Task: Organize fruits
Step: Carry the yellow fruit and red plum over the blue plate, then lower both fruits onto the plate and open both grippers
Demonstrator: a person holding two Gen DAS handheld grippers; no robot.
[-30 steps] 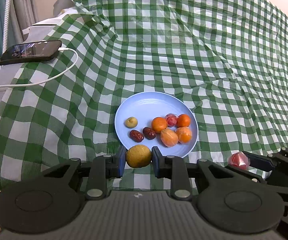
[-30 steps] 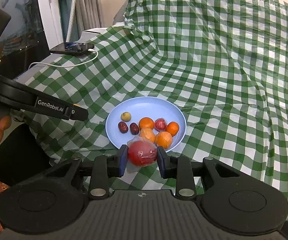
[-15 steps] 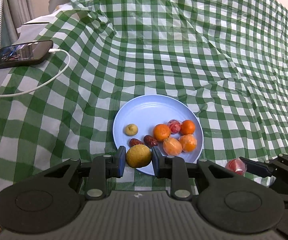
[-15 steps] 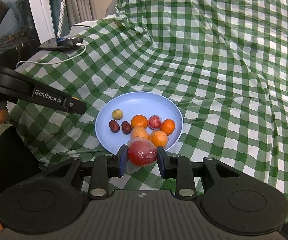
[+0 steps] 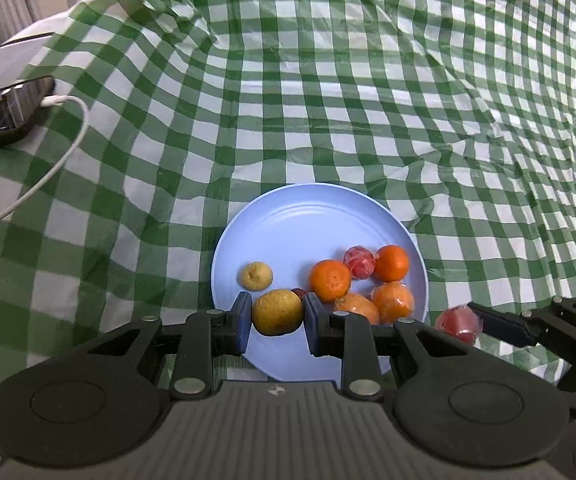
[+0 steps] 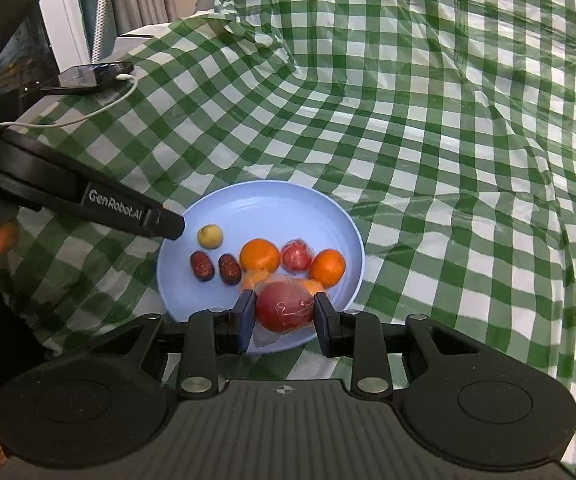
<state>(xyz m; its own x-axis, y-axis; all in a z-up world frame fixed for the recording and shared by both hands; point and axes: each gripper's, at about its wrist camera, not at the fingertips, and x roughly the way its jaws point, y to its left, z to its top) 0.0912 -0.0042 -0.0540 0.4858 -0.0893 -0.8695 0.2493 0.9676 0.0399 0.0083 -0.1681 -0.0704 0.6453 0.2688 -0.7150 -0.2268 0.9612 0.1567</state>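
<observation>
Green and white checked cloth (image 5: 328,100) covers the whole big surface and rises up like a hill at the back. Far off to the side, a black phone (image 6: 87,77) lies on a bare grey part with a white cable (image 5: 47,168) plugged into it. On the cloth sits a round light blue plate (image 5: 300,220), and the fruits are gathered on its near half. Three oranges lie there close together, two of them with shiny wrap, and one bare orange (image 5: 330,280) is at the front. A small red wrapped fruit (image 6: 296,256) sits between two oranges. Two dark red dates (image 6: 201,266) lie side by side, and a little yellow fruit (image 5: 256,276) rests alone near them. The left gripper (image 5: 277,316) has its jaws clamped on a yellow-brown round fruit (image 5: 277,312), held above the near part of the plate. The right gripper (image 6: 285,316) has its jaws clamped on a red fruit in clear wrap (image 6: 285,307), also held over the plate's near edge, close to the oranges. Both fruits are round, so they may roll when let go. If they drop from too high, they could bump the oranges or roll off the rim onto the cloth. The two grippers are near each other, so they might knock together. The slippery wrap could also stick to a pad.
</observation>
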